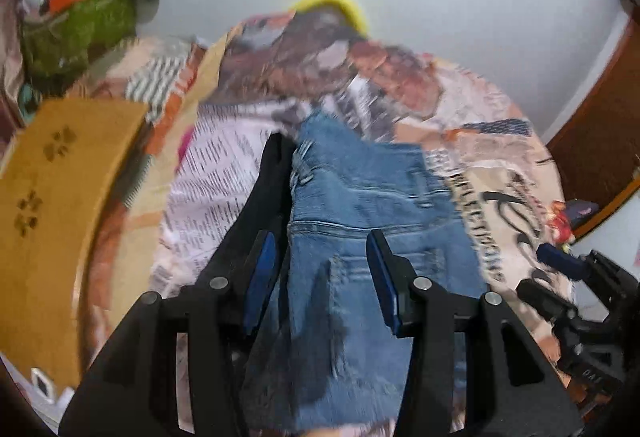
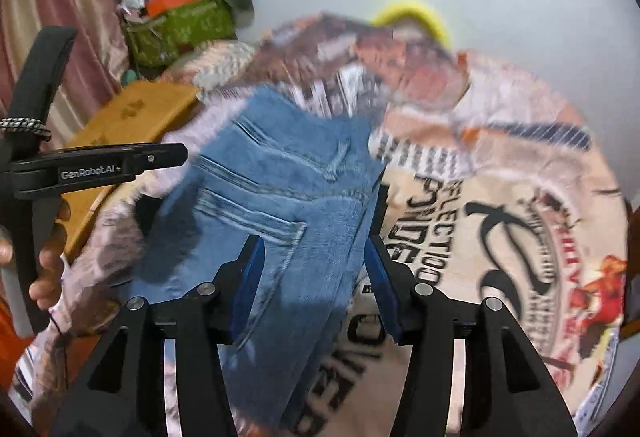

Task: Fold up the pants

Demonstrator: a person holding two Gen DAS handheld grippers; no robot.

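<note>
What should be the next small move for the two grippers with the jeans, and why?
Probably lift both grippers back off the jeans. The denim already lies doubled on the printed cover, and the left gripper and right gripper stand open over it, pads apart from the cloth, though blur hides details.

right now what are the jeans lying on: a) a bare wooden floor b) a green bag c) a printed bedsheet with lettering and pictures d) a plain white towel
c: the folded blue jeans rest on a printed bedsheet covered in black lettering and pictures, seen all around the denim in both wrist views; the green bag sits apart near the wall.
</note>
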